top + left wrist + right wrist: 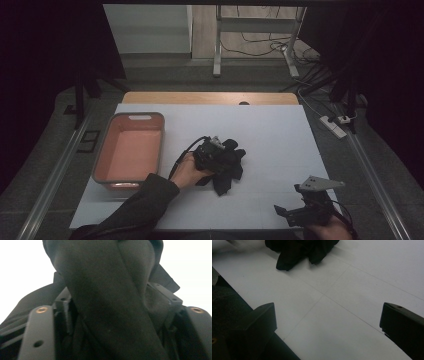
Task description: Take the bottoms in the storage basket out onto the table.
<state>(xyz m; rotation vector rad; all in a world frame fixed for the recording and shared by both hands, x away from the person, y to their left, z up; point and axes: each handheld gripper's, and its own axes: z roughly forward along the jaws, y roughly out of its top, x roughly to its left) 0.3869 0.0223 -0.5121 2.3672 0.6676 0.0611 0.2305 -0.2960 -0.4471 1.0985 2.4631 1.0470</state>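
A crumpled black cloth (231, 176) lies near the middle of the white table sheet (270, 135). My left gripper (226, 156) is pushed into the cloth from the left, held by a hand in a dark sleeve. In the left gripper view the cloth (110, 290) bulges up between the two jaws of the left gripper (117, 302), which stand wide apart around it. My right gripper (288, 199) hovers over the front right corner, open with nothing in it. From the right gripper (328, 306), the cloth (299, 250) lies well ahead across bare sheet.
A pink tub (102, 155) with a grey rim stands empty at the table's left side. The wooden table edge (210, 97) runs along the back. Beyond it are a desk frame and floor cables (280, 47); a power strip (334, 126) lies at the right.
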